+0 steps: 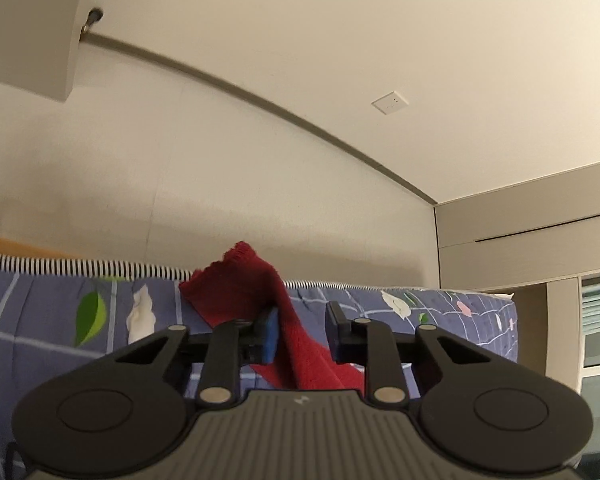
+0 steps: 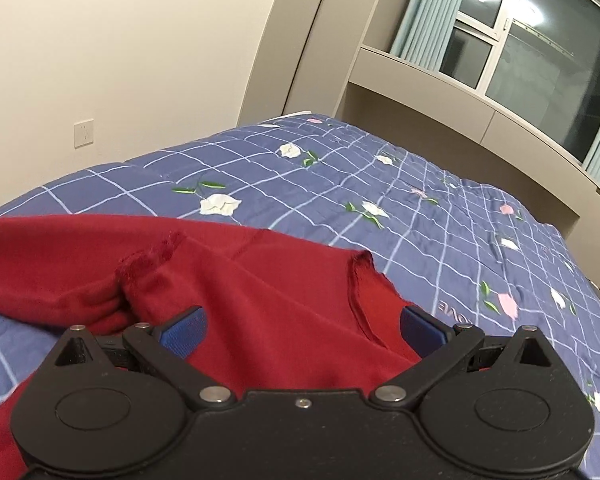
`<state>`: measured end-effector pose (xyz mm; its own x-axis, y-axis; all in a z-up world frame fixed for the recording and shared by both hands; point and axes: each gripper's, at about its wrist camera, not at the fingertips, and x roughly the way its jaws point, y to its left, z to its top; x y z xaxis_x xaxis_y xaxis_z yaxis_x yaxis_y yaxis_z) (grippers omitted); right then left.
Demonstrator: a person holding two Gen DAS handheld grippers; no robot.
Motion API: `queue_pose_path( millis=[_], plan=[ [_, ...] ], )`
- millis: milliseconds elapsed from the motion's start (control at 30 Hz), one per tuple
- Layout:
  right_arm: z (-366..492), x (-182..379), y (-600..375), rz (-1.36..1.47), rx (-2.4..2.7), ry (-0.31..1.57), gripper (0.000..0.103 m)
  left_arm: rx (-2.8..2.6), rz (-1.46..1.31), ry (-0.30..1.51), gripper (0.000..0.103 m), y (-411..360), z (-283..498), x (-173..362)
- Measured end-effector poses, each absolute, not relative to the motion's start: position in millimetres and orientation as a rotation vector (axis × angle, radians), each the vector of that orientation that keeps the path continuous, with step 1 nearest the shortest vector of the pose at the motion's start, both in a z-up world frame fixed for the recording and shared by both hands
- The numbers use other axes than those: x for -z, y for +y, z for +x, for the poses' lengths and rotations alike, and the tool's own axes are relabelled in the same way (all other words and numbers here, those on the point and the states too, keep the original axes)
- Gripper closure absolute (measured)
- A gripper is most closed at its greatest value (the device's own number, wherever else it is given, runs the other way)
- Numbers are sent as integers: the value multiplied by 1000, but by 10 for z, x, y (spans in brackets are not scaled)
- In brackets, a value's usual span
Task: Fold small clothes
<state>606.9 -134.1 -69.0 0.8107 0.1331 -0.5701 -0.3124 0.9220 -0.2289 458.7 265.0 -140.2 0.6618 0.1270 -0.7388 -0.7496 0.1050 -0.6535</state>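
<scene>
On the bed's blue floral quilt (image 2: 340, 184) lies the red knit garment (image 2: 260, 304). My right gripper (image 2: 302, 326) tilts down over it, fingers spread apart. My left gripper (image 1: 302, 330) points level, fingers parted around a raised fold, not clamping.

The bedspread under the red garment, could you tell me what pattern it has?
The bedspread is blue with a pale grid and scattered flowers, clearest in the right wrist view.

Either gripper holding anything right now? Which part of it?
Neither shows a clamped hold. The left gripper is open, with the red garment draped over one finger. The right gripper is open wide above the cloth.
</scene>
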Motion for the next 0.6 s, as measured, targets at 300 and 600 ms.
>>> queue_pose_path(
  millis=[300, 600],
  plan=[
    [6153, 714, -1215, -338, -277, 562, 1, -671, -1217, 484, 101, 2536, 4513, 1218],
    [6230, 793, -1058, -319, -260, 573, 1, -371, -917, 287, 101, 2493, 5019, 280]
  ],
)
